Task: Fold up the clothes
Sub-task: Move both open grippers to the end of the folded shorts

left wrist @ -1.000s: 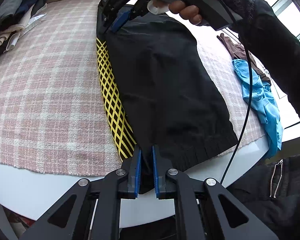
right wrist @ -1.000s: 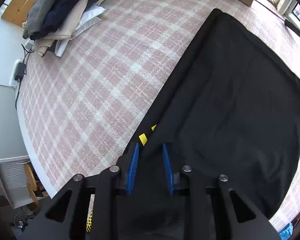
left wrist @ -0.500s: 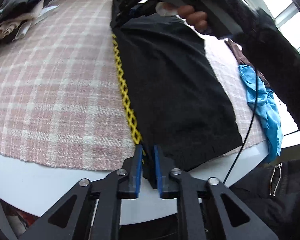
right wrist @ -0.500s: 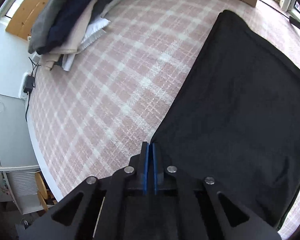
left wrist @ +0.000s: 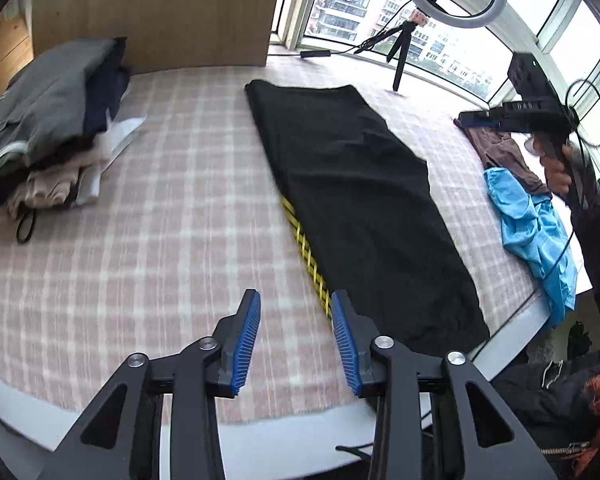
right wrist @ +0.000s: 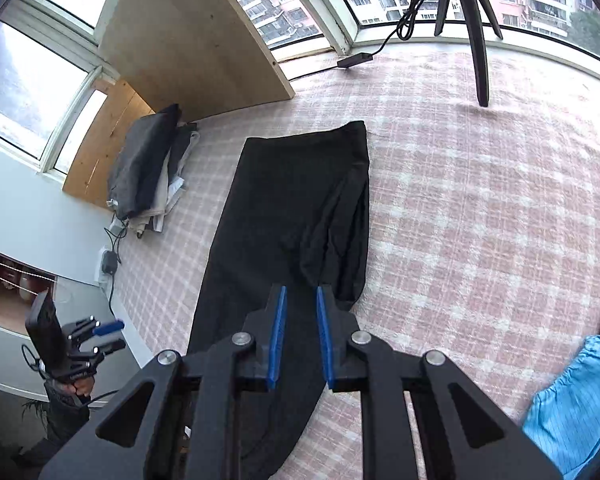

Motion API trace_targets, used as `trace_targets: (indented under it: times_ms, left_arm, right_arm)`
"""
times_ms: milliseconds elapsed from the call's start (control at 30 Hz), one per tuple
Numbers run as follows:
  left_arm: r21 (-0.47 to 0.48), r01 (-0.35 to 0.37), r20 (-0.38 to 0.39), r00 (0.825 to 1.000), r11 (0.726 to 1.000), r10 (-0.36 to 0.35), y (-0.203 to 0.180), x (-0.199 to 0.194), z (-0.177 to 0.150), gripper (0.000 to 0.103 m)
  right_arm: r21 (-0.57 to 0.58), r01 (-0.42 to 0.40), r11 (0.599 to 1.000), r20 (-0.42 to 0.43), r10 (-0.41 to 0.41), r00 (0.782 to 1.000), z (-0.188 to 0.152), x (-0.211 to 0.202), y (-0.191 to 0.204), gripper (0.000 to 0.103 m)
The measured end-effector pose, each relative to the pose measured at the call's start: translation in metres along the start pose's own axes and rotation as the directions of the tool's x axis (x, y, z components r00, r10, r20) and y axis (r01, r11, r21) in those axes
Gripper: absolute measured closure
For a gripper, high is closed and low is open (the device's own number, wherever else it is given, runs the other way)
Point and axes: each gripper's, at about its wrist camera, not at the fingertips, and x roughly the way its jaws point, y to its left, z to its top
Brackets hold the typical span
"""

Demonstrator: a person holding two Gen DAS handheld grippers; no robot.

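A long black garment (left wrist: 364,200) lies folded lengthwise on the pink plaid bed cover (left wrist: 172,216). A thin strip of yellow lattice (left wrist: 306,256) shows along its left edge. My left gripper (left wrist: 294,302) hangs above the near end of that edge, its jaws opening with nothing between them. In the right wrist view the same garment (right wrist: 284,208) runs away from my right gripper (right wrist: 300,300). Its jaws are opening to a narrow gap above the cloth and hold nothing. Each gripper shows in the other's view: the right one (left wrist: 470,120) in a hand, the left one (right wrist: 114,335).
A pile of folded clothes (left wrist: 48,120) sits at the far left by a wooden board (left wrist: 152,12). A blue garment (left wrist: 536,232) and a brown one (left wrist: 500,152) lie at the right bed edge. A ring-light tripod (left wrist: 400,60) stands by the window.
Both grippers have let go of the black garment, lifted and drawn back from it. The garment now covers most of the yellow pattern. The right gripper swung far off to the right.
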Motion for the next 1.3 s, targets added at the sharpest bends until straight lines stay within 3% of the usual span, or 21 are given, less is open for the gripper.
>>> trace_targets:
  times_ms: [67,167,300,400,567,600,667,700,933,1067,1300]
  left_arm:
    - [0.004,0.039,-0.017,0.999,0.999,-0.039,-0.001,0.025,0.024,0.066]
    - [0.037,0.058,-0.054,0.997,0.998,-0.056,-0.015,0.07,0.048,0.066]
    - [0.021,0.098,-0.107,0.99,0.995,-0.095,-0.017,0.113,0.061,0.066]
    - [0.029,0.061,-0.158,0.986,0.998,-0.056,-0.016,0.13,0.057,0.066]
    - [0.04,0.046,-0.141,0.989,0.998,-0.04,-0.015,0.121,0.053,0.066]
    - [0.024,0.045,-0.128,0.991,0.999,-0.042,-0.012,0.115,0.053,0.066]
    - [-0.031,0.066,-0.09,0.994,0.997,-0.069,-0.002,0.101,0.051,0.064]
    - [-0.061,0.079,-0.074,0.994,0.995,-0.083,0.003,0.096,0.05,0.06]
    - [-0.157,0.092,-0.111,0.988,0.983,-0.11,0.019,0.108,0.043,0.056]
    - [-0.139,0.101,-0.116,0.986,0.985,-0.118,0.01,0.118,0.046,0.056]
    - [-0.084,0.092,-0.139,0.985,0.992,-0.103,0.001,0.124,0.047,0.056]
  right_arm:
    - [-0.012,-0.015,1.0,-0.021,0.015,1.0,-0.002,0.036,0.003,0.087]
    - [-0.053,0.048,0.997,-0.066,-0.051,0.997,-0.002,0.085,0.01,0.087]
    - [-0.078,0.076,0.994,-0.133,-0.086,0.987,0.002,0.127,0.011,0.087]
    - [-0.043,0.213,0.976,-0.151,-0.217,0.964,0.002,0.13,-0.008,0.087]
    - [0.052,0.17,0.984,-0.1,-0.164,0.981,-0.009,0.099,-0.028,0.085]
    - [0.055,0.176,0.983,-0.071,-0.172,0.983,-0.013,0.09,-0.026,0.08]
    - [0.046,0.168,0.985,-0.035,-0.167,0.985,-0.023,0.077,-0.021,0.046]
    - [0.04,0.159,0.986,-0.027,-0.158,0.987,-0.029,0.074,-0.018,0.042]
    - [0.039,0.134,0.99,-0.061,-0.131,0.989,-0.051,0.096,-0.013,0.042]
    - [0.055,0.098,0.994,-0.069,-0.094,0.993,-0.054,0.105,-0.013,0.042]
    - [-0.026,0.07,0.997,-0.029,-0.071,0.997,-0.061,0.115,-0.005,0.043]
